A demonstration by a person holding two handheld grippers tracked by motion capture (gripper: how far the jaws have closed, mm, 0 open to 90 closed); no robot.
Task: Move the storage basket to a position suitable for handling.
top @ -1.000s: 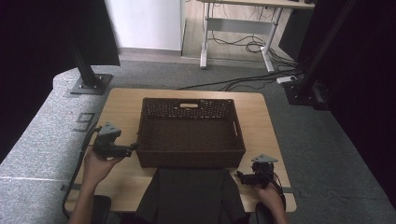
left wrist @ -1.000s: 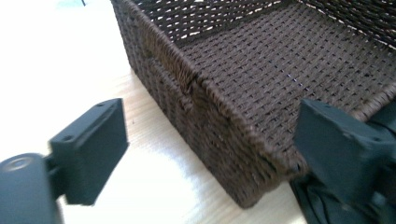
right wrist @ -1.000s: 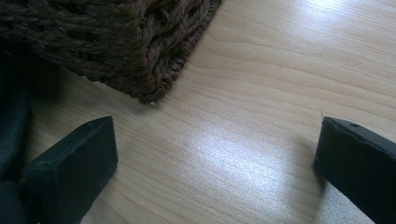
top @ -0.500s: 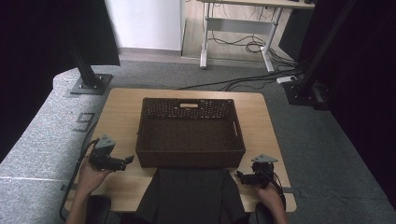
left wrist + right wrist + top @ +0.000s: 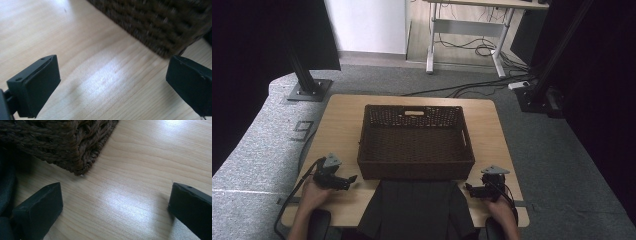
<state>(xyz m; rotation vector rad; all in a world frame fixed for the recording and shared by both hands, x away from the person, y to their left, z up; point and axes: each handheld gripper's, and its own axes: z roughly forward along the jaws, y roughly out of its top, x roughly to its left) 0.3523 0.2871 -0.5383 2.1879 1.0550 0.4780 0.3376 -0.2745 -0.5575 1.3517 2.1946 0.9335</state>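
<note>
A dark brown woven basket stands empty in the middle of the wooden table. My left gripper rests low by the basket's near left corner and points right. Its jaws have just been opening and stand wide with nothing between them. In the left gripper view, bare wood lies between its jaws and the basket wall is ahead. My right gripper sits by the near right corner, pointing left, open and empty. In the right gripper view, the basket corner lies beyond its jaws.
A dark cloth lies at the table's near edge between the two hands, against the basket's front wall; its edge also shows as dark cloth. Black stands flank the table, and a desk with cables is beyond.
My left hand has come down and toward the near edge, from beside the basket's left wall to its near left corner. The right hand has stayed put.
</note>
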